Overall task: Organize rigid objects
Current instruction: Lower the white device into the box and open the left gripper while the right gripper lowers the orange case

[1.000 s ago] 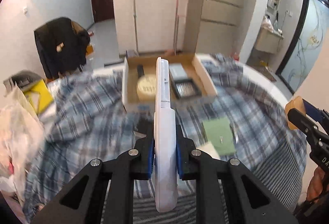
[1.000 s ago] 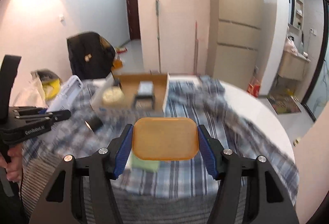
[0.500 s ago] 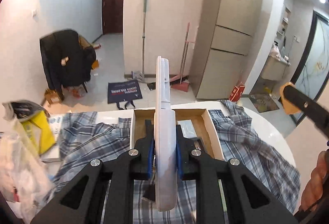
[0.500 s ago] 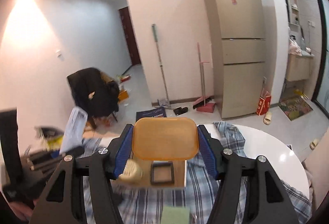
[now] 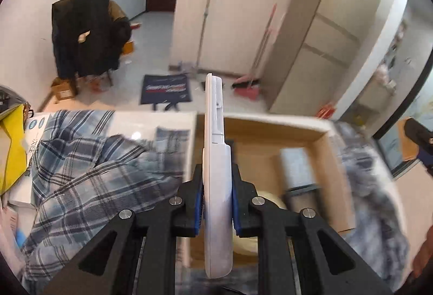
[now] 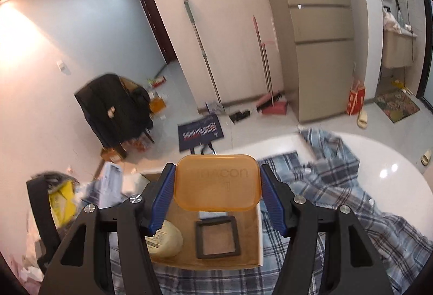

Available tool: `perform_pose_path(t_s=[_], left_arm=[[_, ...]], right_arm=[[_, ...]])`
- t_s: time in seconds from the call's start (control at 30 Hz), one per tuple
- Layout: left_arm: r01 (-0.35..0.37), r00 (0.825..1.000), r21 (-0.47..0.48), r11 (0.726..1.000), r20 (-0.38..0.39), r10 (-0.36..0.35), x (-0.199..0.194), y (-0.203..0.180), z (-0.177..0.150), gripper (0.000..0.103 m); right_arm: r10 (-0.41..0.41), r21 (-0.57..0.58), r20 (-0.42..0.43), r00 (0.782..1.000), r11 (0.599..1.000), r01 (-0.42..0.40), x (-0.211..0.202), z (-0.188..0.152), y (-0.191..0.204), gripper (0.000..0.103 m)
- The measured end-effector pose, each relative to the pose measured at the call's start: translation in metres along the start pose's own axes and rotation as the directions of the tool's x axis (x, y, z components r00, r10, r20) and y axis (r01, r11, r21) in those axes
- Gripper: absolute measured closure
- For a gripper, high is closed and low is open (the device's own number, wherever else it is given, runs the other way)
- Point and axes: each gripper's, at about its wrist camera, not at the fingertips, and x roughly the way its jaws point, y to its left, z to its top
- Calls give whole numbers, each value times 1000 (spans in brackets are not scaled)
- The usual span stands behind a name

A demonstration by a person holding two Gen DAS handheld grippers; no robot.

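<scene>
Beige fridge [image 6: 319, 32], pale tiled floor [image 6: 243, 130] (ceiling spotlights lit).

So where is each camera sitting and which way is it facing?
Left wrist: on the left gripper, looking down along jaws shut on a white device over the cardboard box.
Right wrist: on the right gripper, jaws gripping an amber case, facing the same box.
Both share box, fridge, mat.

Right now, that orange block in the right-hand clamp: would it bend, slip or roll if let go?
The orange block probably stays stiff: its edges look straight between the right gripper pads. Its glossy, rounded-corner surface might be slippery. Its flat faces suggest it would lie still, not roll.
</scene>
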Motion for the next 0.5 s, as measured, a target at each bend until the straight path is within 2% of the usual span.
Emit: perform_pose_path(t_s=[0.07,0.17,0.37,0.5], left_arm=[[29,999,-13,999,-33,-30,11,4,-4,85],[21,999,-2,1000,-50,-21,18,1,-7,85],[28,994,-16,999,-105,-30,36,7,-14,85],[23,994,-3,1000,-103,-23,37,4,-14,85]], right_arm=[[-10,25,-35,999,1000,11,19,2,-12,43],[-11,33,-74,997,999,13,32,-1,-19,43],[-20,67,-94,995,997,27,37,-1,-30,43],[-23,51,-91,996,998,27,37,0,-27,43]])
